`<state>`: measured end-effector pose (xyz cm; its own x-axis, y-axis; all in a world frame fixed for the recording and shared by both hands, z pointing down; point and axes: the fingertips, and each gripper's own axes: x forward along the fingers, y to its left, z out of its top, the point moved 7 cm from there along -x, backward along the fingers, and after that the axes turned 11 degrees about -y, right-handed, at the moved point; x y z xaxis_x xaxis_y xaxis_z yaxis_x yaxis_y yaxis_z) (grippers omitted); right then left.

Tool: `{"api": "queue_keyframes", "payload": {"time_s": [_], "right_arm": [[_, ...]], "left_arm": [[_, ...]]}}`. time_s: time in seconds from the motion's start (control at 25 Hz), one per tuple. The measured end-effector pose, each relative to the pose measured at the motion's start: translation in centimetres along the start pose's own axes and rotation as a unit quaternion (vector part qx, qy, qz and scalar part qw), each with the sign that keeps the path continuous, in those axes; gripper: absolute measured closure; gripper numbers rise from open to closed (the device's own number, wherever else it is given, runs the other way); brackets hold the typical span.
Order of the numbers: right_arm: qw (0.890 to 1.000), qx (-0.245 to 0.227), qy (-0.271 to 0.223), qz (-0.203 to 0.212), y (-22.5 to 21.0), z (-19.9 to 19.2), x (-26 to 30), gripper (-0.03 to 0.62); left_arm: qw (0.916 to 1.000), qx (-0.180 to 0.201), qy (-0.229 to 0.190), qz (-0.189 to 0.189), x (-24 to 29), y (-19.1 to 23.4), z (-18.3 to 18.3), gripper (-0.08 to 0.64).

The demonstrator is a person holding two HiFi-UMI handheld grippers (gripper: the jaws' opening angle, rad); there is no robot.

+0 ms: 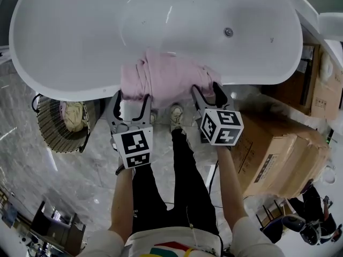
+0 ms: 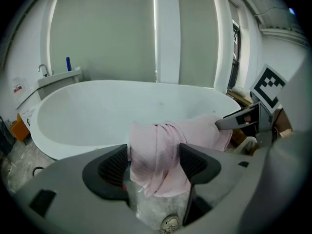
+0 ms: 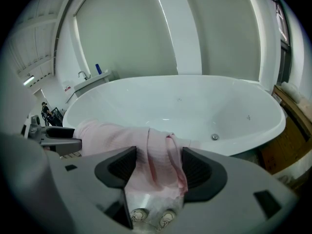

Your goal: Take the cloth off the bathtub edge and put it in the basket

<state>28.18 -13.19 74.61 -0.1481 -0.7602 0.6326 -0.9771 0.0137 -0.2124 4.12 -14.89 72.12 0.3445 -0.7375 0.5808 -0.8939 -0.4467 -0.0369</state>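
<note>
A pink cloth [image 1: 166, 76] hangs bunched over the near edge of the white bathtub [image 1: 257, 74]. My left gripper [image 1: 131, 98] straddles the cloth's left end, jaws open, with a hanging fold [image 2: 161, 150] between the pads. At the cloth's right end my right gripper [image 1: 208, 92] is likewise open, with cloth [image 3: 156, 155] between its pads. The round wire basket [image 1: 53, 138] stands on the floor to the left, below the tub's edge, with a pale bundle [image 1: 73, 115] inside it. Each gripper view shows the other gripper at the cloth's far end.
Large cardboard boxes [image 1: 278, 154] stand close on the right beside the tub. The person's legs and shoes [image 1: 177, 115] are directly below the cloth. Marble floor [image 1: 48, 186] spreads out to the left and behind. A blue bottle [image 2: 68, 63] sits on a ledge beyond the tub.
</note>
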Motion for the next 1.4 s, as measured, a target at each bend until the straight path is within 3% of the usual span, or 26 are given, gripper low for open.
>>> {"api": "queue_keyframes", "payload": {"time_s": [0.32,0.52,0.64,0.8,1.0,1.16,1.4], "right_arm": [[1.000,0.000,0.026,0.002,-0.1,0.3,0.1,0.312],[0.999,0.016,0.029,0.014,0.2,0.2,-0.1,0.401],[0.998,0.035,0.034,0.025,0.3,-0.1,-0.1,0.474],[0.999,0.028,0.033,0.031,0.3,-0.2,-0.1,0.495],[0.999,0.032,0.017,0.034,0.2,-0.4,-0.4,0.503],[0.999,0.029,0.012,0.031,0.3,-0.4,-0.5,0.512],[0.999,0.004,0.010,0.037,0.3,-0.2,-1.0,0.541]], "left_arm": [[0.9997,0.022,0.008,0.008,0.0,0.3,0.2,0.260],[0.9993,0.035,0.010,0.011,0.1,0.0,0.2,0.323],[0.9995,0.024,0.018,0.005,0.1,0.1,0.4,0.372],[0.9994,-0.020,0.025,-0.016,0.5,-1.1,0.0,0.486],[0.9986,-0.048,0.017,-0.012,0.4,-1.4,0.0,0.491],[0.9996,-0.026,0.006,-0.003,0.3,-1.5,0.0,0.499],[0.9994,-0.034,0.002,0.004,-0.1,-1.5,0.6,0.505]]}}
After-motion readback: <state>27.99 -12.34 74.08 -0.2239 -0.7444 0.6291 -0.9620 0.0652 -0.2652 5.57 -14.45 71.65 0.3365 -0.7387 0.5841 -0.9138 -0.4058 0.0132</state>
